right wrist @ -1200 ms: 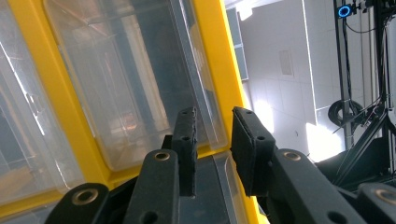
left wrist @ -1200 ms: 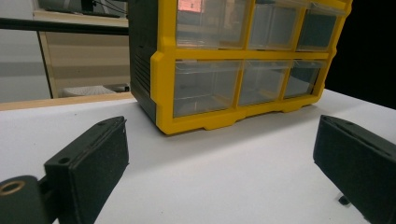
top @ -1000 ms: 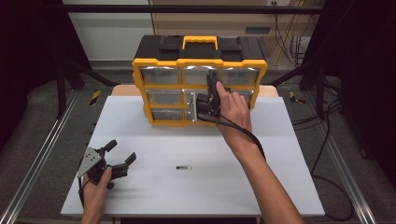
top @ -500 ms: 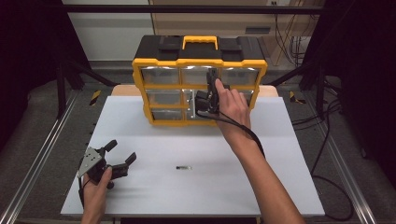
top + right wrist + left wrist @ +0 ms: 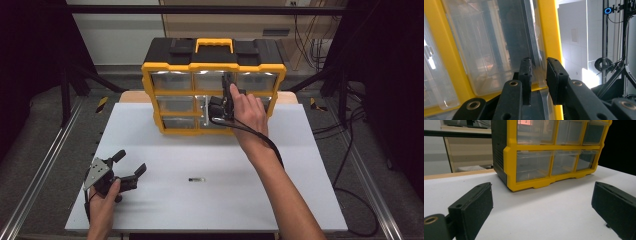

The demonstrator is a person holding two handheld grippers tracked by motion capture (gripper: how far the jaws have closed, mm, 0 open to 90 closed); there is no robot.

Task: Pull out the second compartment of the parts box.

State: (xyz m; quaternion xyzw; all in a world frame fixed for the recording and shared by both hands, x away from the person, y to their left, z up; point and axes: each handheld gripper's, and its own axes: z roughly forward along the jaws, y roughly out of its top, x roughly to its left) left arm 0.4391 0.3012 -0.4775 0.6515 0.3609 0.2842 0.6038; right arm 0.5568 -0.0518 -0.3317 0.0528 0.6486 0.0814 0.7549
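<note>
Jaws of my right gripper [image 5: 537, 75] stand nearly together, pinching the clear lip of a drawer [image 5: 499, 50] in the yellow organiser [image 5: 214, 90], which stands at 12 o'clock on the worktop [image 5: 300, 165]. Jaws of my left gripper [image 5: 127, 172], at 8 o'clock, gape wide and empty. A small dark part [image 5: 197, 179] lies near centre.
</note>
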